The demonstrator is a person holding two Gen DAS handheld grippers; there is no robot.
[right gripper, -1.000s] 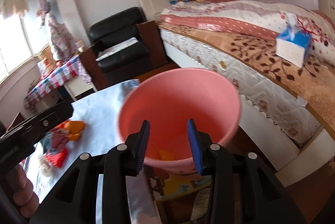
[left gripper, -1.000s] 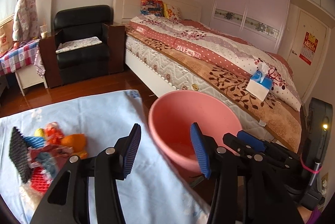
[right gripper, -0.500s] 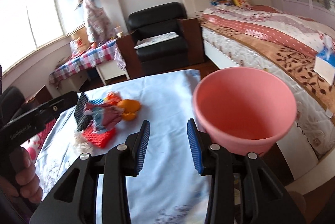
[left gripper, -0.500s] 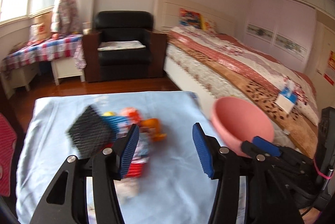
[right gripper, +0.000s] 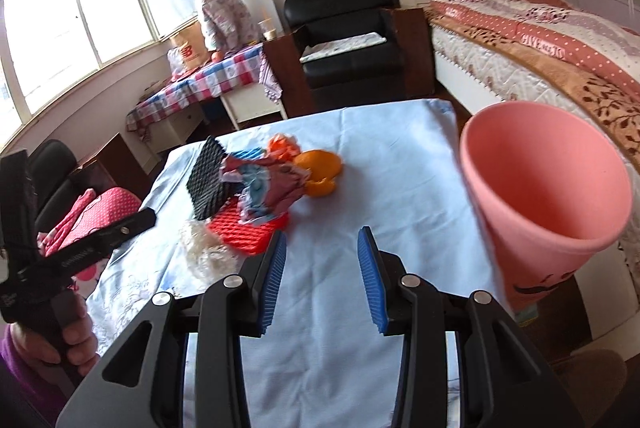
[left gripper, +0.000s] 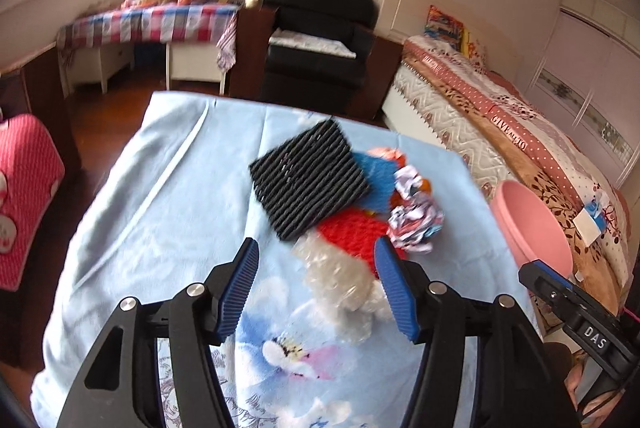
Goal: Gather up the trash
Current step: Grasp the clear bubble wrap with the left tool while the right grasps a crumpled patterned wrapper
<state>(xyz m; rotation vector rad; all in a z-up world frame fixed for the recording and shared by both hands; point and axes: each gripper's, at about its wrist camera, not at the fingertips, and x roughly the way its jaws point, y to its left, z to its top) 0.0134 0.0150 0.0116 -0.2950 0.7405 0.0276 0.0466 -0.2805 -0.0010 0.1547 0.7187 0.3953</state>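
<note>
My left hand-held gripper (left gripper: 316, 286), jaws just widened and empty, hovered over crumpled clear plastic wrap (left gripper: 340, 280) in the trash pile on the blue-clothed surface (left gripper: 168, 212), needing descent and closure; my right hand-held gripper (right gripper: 322, 278) stood half-open, empty, beside the pink plastic bin (right gripper: 548, 188).

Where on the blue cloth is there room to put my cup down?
Bare cloth lies left of the black mesh pad, and more between the orange peel and pink bucket. The trash pile around the red pad is crowded.
</note>
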